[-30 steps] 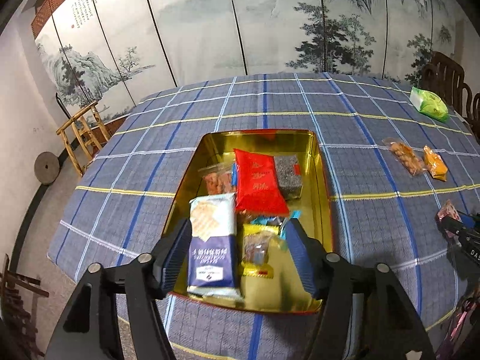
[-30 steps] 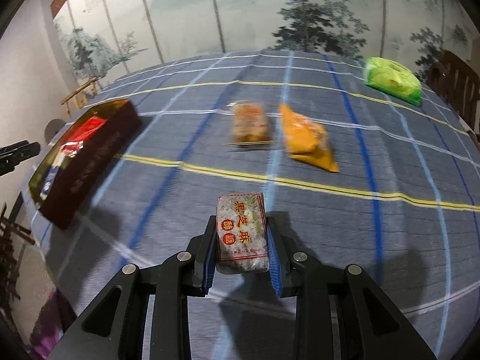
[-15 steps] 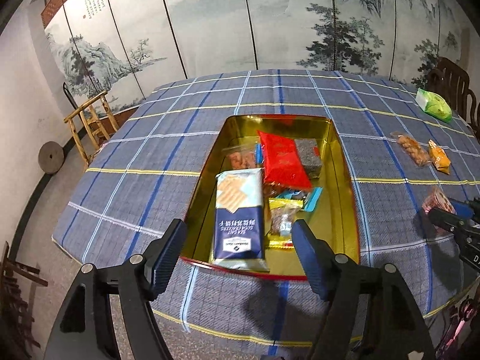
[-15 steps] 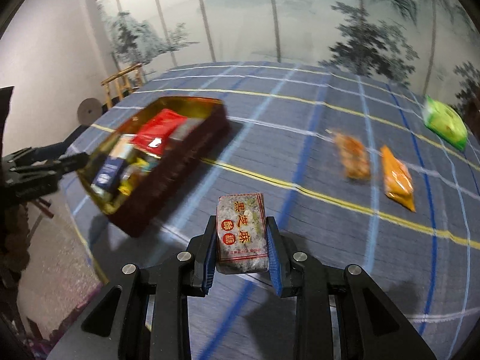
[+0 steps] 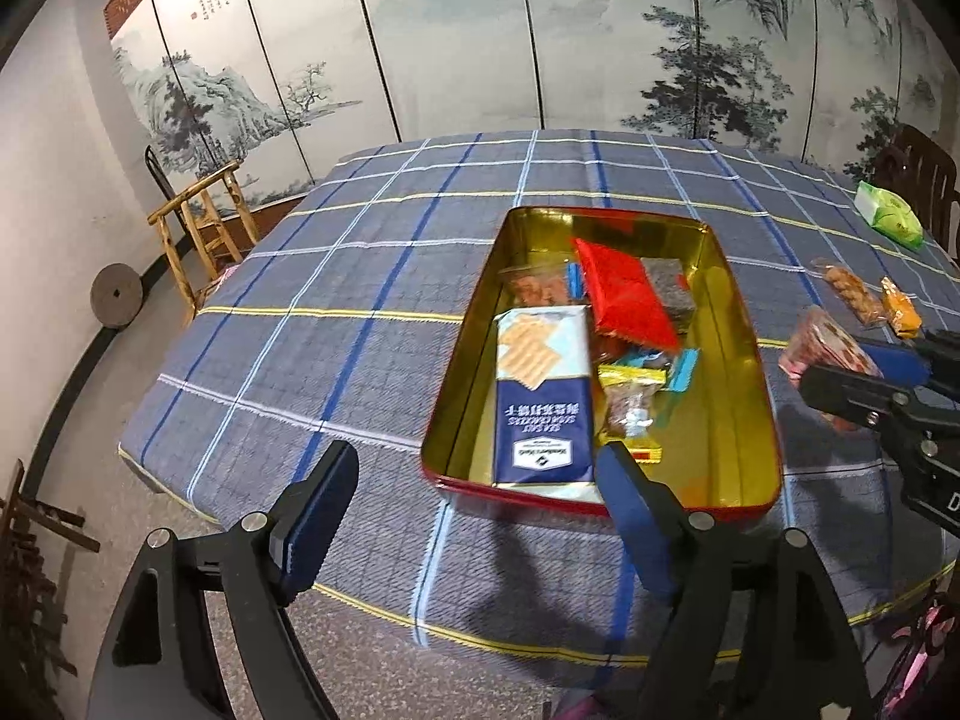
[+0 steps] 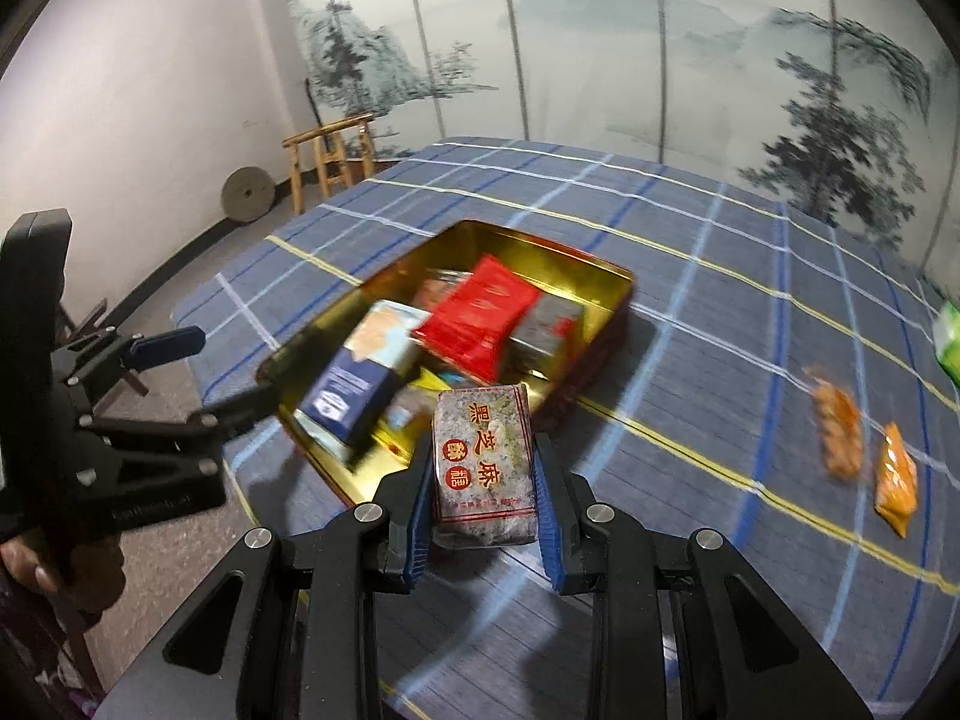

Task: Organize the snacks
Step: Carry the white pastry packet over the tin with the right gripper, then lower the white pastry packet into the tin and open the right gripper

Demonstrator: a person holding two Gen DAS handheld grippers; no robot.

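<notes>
A gold tin (image 5: 729, 300) with a red rim sits on the checked tablecloth, also in the right wrist view (image 6: 606, 273). It holds a blue cracker pack (image 5: 540, 396), a red packet (image 5: 627, 294), a grey sesame packet (image 5: 669, 285) and small sweets. My right gripper (image 6: 485, 468) is shut on a grey sesame cake packet (image 6: 483, 462) and holds it in the air beside the tin's near right side; it shows in the left wrist view (image 5: 864, 366). My left gripper (image 5: 474, 510) is open and empty, just in front of the tin's near edge.
On the cloth right of the tin lie a clear bag of brown snacks (image 6: 837, 429), an orange packet (image 6: 897, 474) and a green bag (image 5: 888, 216). A wooden chair (image 5: 198, 228) and a stone wheel (image 5: 116, 297) stand left of the table. A painted screen stands behind.
My left gripper has drawn back from over the tin to in front of its near edge. My right gripper has carried the sesame cake packet leftward, up to the tin.
</notes>
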